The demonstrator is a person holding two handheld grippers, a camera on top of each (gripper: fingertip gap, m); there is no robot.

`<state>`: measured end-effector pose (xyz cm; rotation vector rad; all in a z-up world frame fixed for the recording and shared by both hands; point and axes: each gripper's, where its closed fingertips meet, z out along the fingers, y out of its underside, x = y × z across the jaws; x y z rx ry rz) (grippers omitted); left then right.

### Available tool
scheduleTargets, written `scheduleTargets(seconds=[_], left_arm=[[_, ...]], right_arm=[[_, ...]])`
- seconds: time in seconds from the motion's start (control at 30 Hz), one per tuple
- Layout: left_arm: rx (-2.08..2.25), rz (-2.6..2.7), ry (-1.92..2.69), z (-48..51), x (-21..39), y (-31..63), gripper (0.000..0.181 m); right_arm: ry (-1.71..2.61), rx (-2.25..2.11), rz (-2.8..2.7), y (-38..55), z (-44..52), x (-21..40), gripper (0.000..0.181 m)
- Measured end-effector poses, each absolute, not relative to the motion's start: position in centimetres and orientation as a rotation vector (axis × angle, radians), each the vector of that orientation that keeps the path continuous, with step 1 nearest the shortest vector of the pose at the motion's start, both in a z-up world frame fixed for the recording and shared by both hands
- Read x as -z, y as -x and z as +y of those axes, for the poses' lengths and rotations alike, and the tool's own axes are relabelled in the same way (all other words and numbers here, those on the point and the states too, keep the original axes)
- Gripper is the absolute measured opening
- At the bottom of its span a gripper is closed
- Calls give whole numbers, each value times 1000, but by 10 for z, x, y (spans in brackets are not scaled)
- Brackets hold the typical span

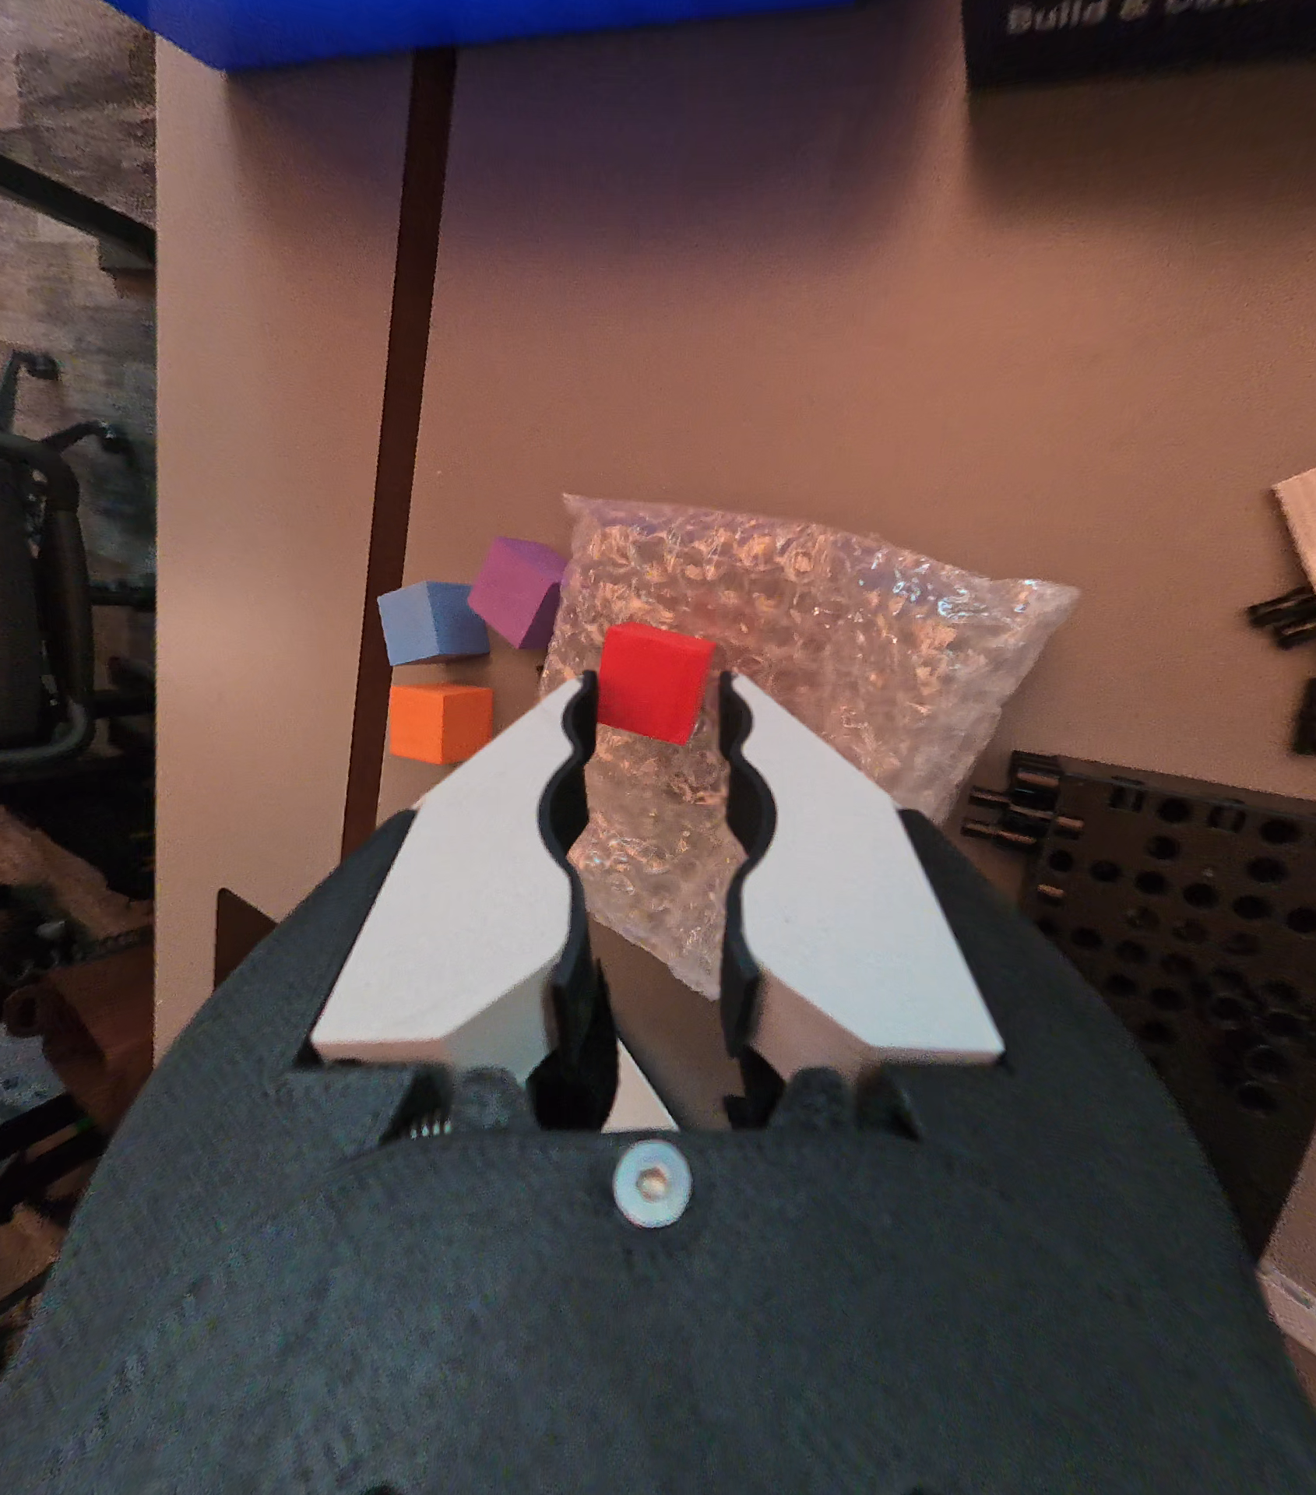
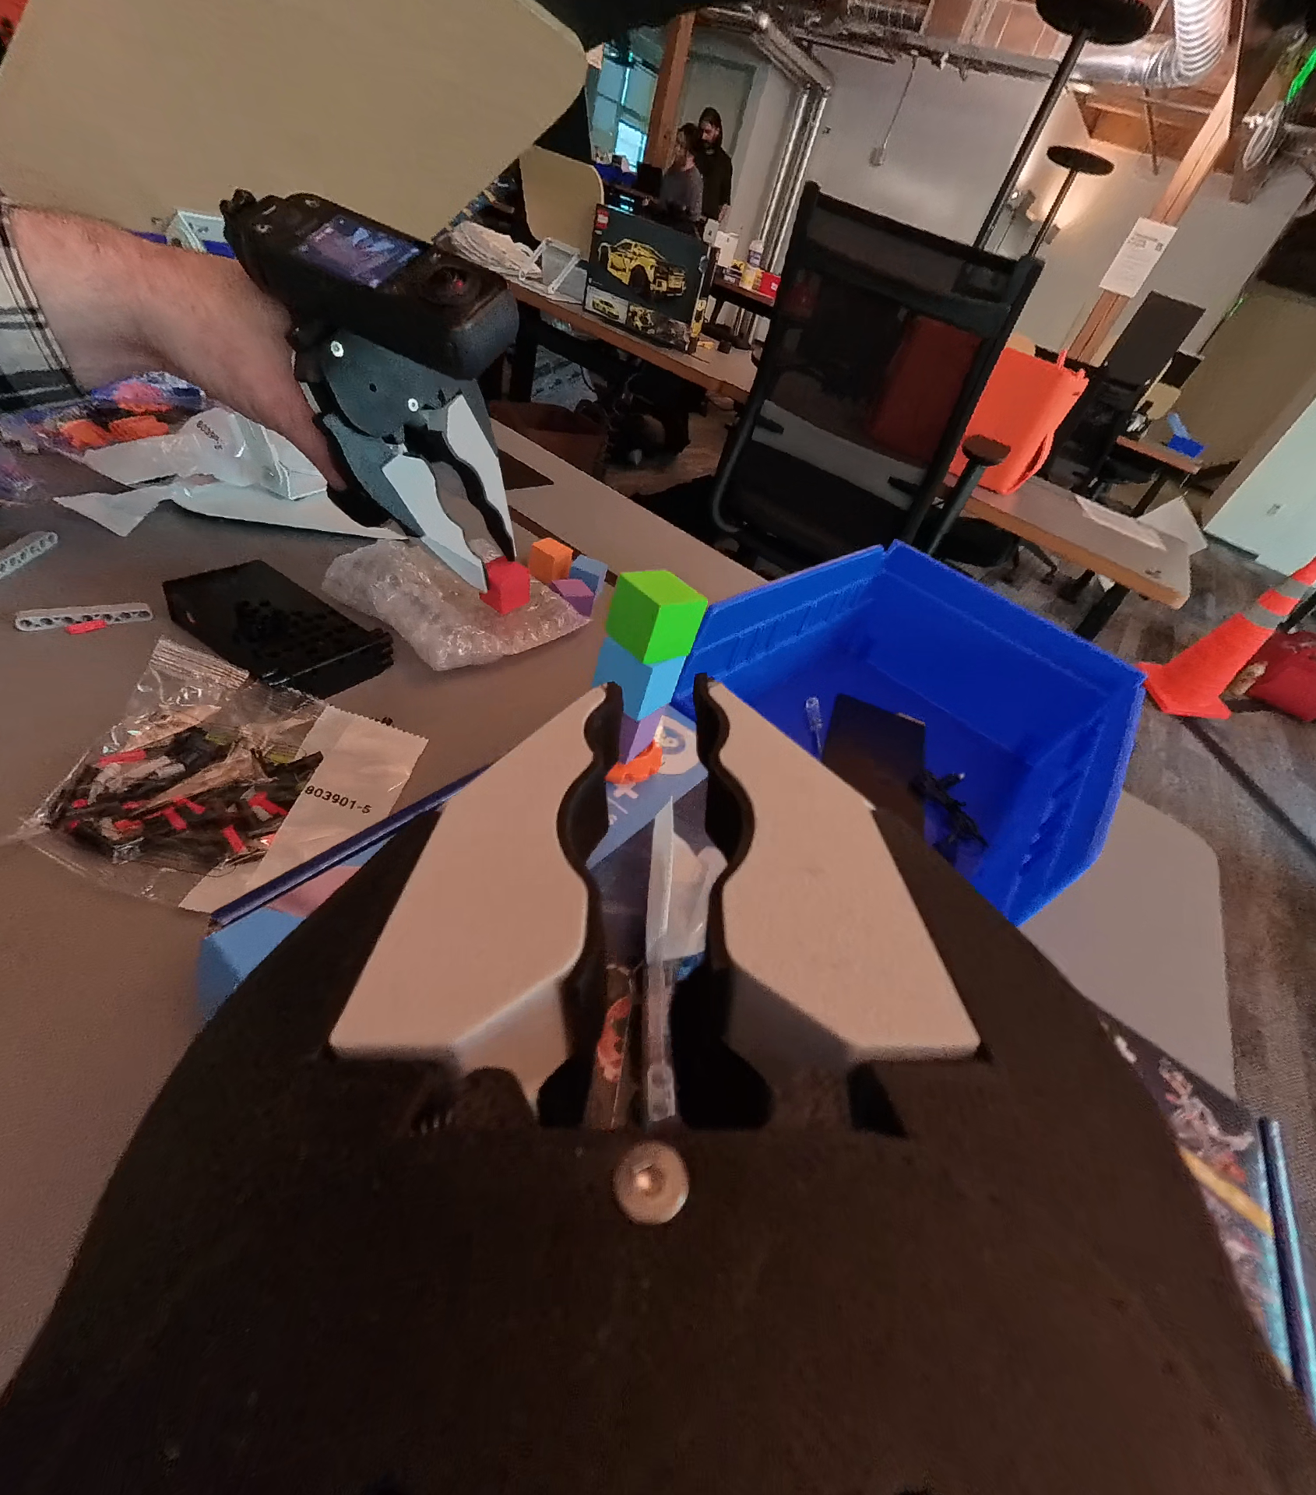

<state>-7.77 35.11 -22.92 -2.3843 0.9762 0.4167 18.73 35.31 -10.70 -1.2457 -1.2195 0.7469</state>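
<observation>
A: Start at the left of the left wrist view. What lies there?

B: On the table (image 1: pixel 719 323), an orange cube (image 1: pixel 440 722) with a blue cube (image 1: pixel 428 621) just behind it and a purple cube (image 1: pixel 517 590) tilted against the edge of a bubble-wrap bag (image 1: pixel 841 647)

A: And the left gripper (image 1: pixel 653 688)?

B: Its jaws stand apart around a red cube (image 1: pixel 653 681) that sits on the bubble wrap. One fingertip is at the cube's left face; a narrow gap shows on the other side, so it is not clamped. The right wrist view shows the same from afar: the left gripper (image 2: pixel 494 558), held in a person's hand (image 2: pixel 177 323), tips down at the red cube (image 2: pixel 507 584)

A: Further right?

B: A black perforated plate (image 1: pixel 1205 906) with small black pins (image 1: pixel 1286 615) near it

A: Now the right wrist view, from the left

B: A clear bag of small black and red parts (image 2: pixel 177 785), grey beams (image 2: pixel 80 619), then the black plate (image 2: pixel 274 623)

A: The right gripper (image 2: pixel 656 688)?

B: Open and holding nothing. Just past its tips stands a tower: an orange base piece (image 2: pixel 634 764), a purple cube (image 2: pixel 638 732), a light blue cube (image 2: pixel 638 683) and a green cube (image 2: pixel 655 615) on top, resting on a blue box lid (image 2: pixel 250 963). The tips flank the tower's lower part; I cannot tell whether they touch it

A: And on the right?

B: A blue bin (image 2: pixel 962 696), just beside the tower
</observation>
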Motion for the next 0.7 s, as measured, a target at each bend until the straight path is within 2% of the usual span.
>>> scheduleTargets(seconds=[0.07, 0.27, 0.4, 0.57, 0.7], left_arm=[[-409, 983, 2399, 351, 232, 80, 35], [-430, 996, 2434, 354, 244, 91, 28], [-336, 939, 2292, 360, 199, 66, 27], [-153, 1011, 2008, 364, 128, -10, 27], [-51, 1089, 1857, 354, 94, -63, 27]], right_arm=[[1235, -734, -1233, -184, 352, 102, 17], [1213, -745, -1284, -169, 347, 90, 18], [1208, -794, -1329, -161, 352, 73, 19], [1203, -909, -1444, -137, 352, 55, 31], [1140, -894, -1574, -113, 342, 58, 34]])
